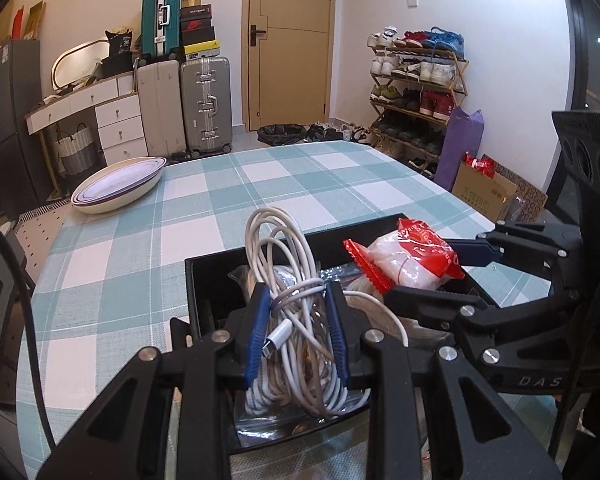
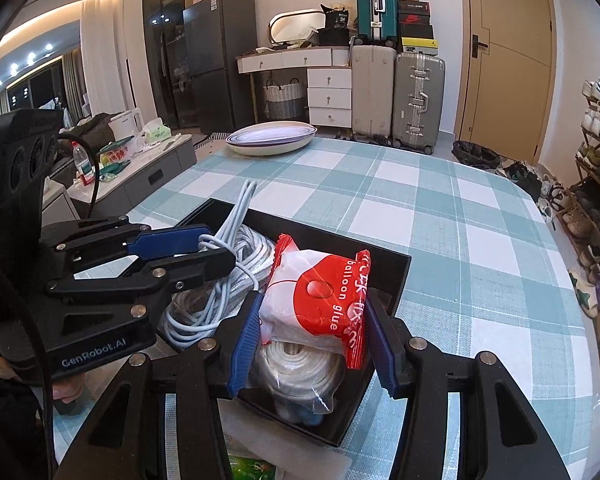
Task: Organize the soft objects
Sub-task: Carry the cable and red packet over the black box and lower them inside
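A coiled white cable bundle (image 1: pixel 284 248) hangs between the blue pads of my left gripper (image 1: pixel 297 292), which is shut on it just above an open black box (image 1: pixel 204 276). To its right, my right gripper (image 1: pixel 420 276) is shut on a red-and-white packet (image 1: pixel 408 260). The right wrist view shows that packet (image 2: pixel 316 292), printed "balloon glue", pinched between the right gripper's (image 2: pixel 314 300) pads over the box (image 2: pixel 340 240). My left gripper (image 2: pixel 216 246) holds the cable (image 2: pixel 244 256) at the box's left side. A clear bag with a white rope coil (image 2: pixel 296 364) lies inside the box.
The box sits near the front of a table with a teal checked cloth (image 1: pixel 300 184). Stacked oval bowls (image 1: pixel 116 188) stand at the far left corner. A green packet (image 2: pixel 252 468) lies by the near edge. Suitcases, a dresser and a shoe rack stand beyond the table.
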The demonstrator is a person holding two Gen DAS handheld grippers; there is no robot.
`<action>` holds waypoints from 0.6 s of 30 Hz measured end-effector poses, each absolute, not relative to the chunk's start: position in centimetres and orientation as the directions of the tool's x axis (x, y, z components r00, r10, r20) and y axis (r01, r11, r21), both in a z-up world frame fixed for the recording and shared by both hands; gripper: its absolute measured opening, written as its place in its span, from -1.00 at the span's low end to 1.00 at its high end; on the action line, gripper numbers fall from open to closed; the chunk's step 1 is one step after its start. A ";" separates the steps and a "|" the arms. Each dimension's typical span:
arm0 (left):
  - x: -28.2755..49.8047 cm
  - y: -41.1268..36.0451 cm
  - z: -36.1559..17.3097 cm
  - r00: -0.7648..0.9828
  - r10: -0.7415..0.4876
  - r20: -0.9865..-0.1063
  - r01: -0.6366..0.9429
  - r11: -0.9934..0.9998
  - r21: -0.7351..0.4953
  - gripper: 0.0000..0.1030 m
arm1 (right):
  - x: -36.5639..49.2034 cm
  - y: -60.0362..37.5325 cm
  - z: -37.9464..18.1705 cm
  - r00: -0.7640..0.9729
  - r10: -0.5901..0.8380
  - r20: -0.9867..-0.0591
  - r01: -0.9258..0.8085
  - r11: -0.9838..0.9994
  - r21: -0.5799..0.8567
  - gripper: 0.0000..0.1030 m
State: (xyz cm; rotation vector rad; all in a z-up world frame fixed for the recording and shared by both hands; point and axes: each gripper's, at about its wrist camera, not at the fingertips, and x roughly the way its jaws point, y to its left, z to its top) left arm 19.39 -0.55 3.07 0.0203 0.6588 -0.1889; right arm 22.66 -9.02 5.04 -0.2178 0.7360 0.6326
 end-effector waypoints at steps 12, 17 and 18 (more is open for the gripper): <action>19.2 -0.9 2.4 0.730 -0.186 -0.657 0.187 0.980 -0.069 -0.48 | 22.9 -8.9 4.9 0.536 0.476 -0.697 -0.645 0.764 0.026 -0.02; 19.2 -0.9 2.3 0.723 -0.186 -0.665 0.177 0.981 -0.082 -0.48 | 23.0 -9.0 4.9 0.522 0.487 -0.700 -0.659 0.751 0.031 -0.02; 19.2 -0.8 2.3 0.720 -0.189 -0.667 0.176 0.980 -0.088 -0.48 | 23.0 -9.0 4.9 0.520 0.489 -0.700 -0.660 0.750 0.033 -0.02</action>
